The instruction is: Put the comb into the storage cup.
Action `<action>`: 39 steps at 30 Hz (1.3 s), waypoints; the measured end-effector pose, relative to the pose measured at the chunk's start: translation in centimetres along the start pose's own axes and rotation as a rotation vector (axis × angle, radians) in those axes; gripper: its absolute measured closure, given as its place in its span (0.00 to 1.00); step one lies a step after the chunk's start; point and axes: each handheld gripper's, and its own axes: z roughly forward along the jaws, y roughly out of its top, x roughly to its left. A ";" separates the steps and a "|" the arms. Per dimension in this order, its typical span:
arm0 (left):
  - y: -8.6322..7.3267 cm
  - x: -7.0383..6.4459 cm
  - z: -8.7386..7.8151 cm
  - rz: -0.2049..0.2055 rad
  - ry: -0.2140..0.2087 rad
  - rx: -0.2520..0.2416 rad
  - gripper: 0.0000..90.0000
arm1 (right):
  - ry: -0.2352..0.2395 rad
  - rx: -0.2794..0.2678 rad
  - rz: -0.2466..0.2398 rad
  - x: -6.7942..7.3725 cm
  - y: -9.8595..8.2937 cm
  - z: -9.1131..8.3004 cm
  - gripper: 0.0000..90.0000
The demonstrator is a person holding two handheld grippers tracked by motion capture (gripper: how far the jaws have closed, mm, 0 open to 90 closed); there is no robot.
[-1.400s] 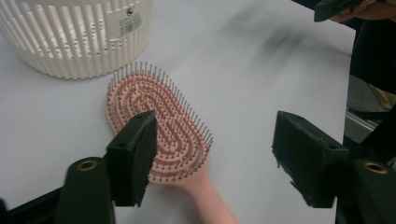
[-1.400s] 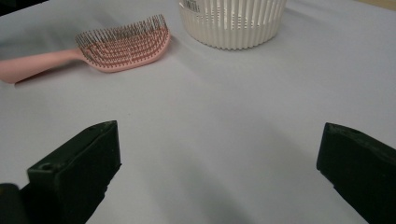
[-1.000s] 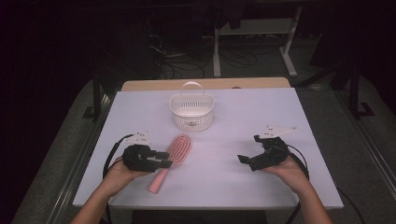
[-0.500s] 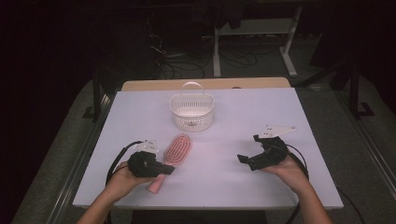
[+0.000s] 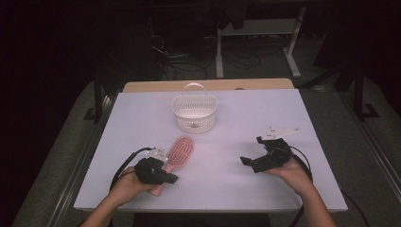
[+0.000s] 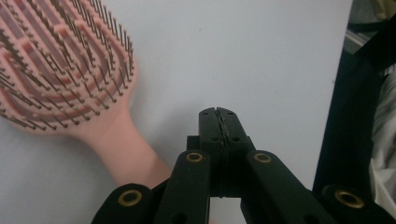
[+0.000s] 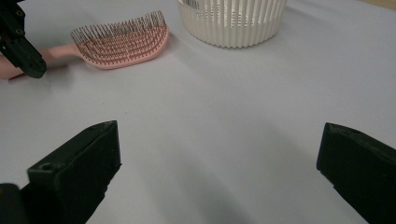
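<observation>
The pink hairbrush [image 5: 177,155] is lying bristles-up just in front of the white basket [image 5: 194,113], handle toward the person; the left gripper [image 6: 218,122] is hovering beside that handle, jaws clenched on nothing, seemingly lining up a grasp; the right gripper [image 7: 219,172] is waiting wide open, right of the basket.

Left gripper [image 5: 171,178] hides hairbrush [image 5: 178,153] handle end; basket [image 7: 232,18] top cut off.

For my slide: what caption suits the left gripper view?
Left gripper shut beside the pink hairbrush handle on the white table.
</observation>
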 end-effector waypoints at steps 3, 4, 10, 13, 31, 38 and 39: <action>-0.1 0.1 0.1 -0.003 0.013 0.018 1.00 | 0.000 0.001 -0.002 0.0 0.0 0.0 0.00; -0.1 0.2 0.1 -0.007 0.019 0.025 1.00 | 0.000 0.001 0.000 0.0 0.0 0.0 0.00; -0.3 0.5 0.0 -0.018 0.017 0.040 1.00 | 0.001 0.000 -0.002 0.0 0.0 0.0 0.00; -0.3 0.5 0.0 -0.017 0.017 0.045 1.00 | 0.001 0.001 -0.001 0.0 0.0 0.0 0.00; -1.2 1.9 -1.3 -0.040 0.075 0.054 1.00 | -0.003 0.005 -0.004 0.0 0.0 0.1 0.00; -1.7 2.8 -2.1 -0.065 0.095 0.043 1.00 | -0.003 0.005 -0.003 0.0 0.0 0.0 0.00; -1.7 2.9 -2.2 -0.069 0.098 0.040 1.00 | -0.003 0.005 -0.003 0.0 0.0 0.0 0.00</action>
